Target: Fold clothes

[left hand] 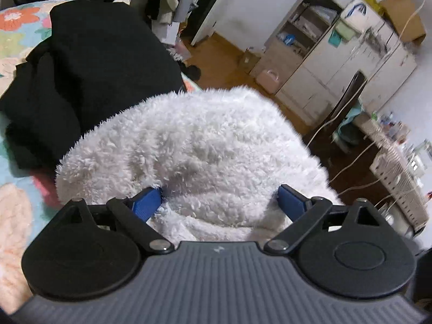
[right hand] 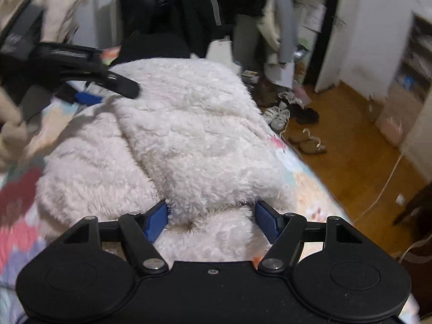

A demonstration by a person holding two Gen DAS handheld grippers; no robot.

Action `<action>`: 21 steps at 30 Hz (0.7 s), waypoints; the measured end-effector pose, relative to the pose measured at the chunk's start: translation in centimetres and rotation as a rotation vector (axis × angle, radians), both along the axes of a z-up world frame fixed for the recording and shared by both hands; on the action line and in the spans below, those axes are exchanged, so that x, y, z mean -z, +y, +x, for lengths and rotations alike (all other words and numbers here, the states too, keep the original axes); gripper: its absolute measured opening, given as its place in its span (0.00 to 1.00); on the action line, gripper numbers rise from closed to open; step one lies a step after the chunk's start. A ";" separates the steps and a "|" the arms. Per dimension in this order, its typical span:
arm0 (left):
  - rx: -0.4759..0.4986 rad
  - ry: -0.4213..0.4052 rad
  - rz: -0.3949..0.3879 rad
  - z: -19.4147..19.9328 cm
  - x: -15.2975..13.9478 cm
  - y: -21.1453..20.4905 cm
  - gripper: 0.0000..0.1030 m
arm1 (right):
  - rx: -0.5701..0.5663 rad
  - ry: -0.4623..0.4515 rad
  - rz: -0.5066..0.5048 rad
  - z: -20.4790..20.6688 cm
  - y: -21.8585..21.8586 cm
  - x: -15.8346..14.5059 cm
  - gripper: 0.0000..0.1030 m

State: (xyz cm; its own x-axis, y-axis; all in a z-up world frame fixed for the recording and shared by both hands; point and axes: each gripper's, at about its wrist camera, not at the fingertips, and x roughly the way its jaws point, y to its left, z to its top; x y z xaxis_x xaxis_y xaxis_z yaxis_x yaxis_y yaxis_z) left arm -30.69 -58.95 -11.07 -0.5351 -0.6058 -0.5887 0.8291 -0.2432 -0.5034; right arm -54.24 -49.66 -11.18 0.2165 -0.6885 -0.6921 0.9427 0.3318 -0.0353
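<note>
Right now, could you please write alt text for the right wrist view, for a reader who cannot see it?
A fluffy white garment lies partly folded on a floral bedspread, with the right gripper open, its blue fingers either side of the near fold. The left gripper reaches in at the garment's far left edge; shoes sit on the wooden floor beyond.

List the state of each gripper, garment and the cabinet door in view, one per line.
left gripper: open, fingers either side of the fleece.
right gripper: open, fleece between its fingers.
white fleece garment: partly folded, one layer over another, on the bedspread.
black garment: crumpled heap.
shelf cabinet: open, shelves showing.
</note>
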 end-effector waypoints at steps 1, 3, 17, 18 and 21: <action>-0.001 -0.001 -0.006 0.0 -0.2 -0.2 0.90 | 0.007 -0.026 -0.008 -0.6 -0.3 0.5 0.73; -0.017 0.008 -0.004 -0.1 0.1 -0.5 0.90 | 0.028 -0.098 -0.008 -1.6 -0.8 1.4 0.74; -0.012 -0.189 -0.042 -0.4 -4.8 8.6 0.93 | 0.183 -0.350 -0.011 -3.7 4.6 -0.6 0.86; -0.021 -0.203 -0.051 -0.1 -5.1 9.9 0.95 | 0.197 -0.376 -0.001 -3.7 5.1 -0.6 0.86; -0.074 -0.328 -0.103 -0.7 -5.5 13.6 1.00 | 0.239 -0.455 0.029 -3.8 6.7 -0.5 0.86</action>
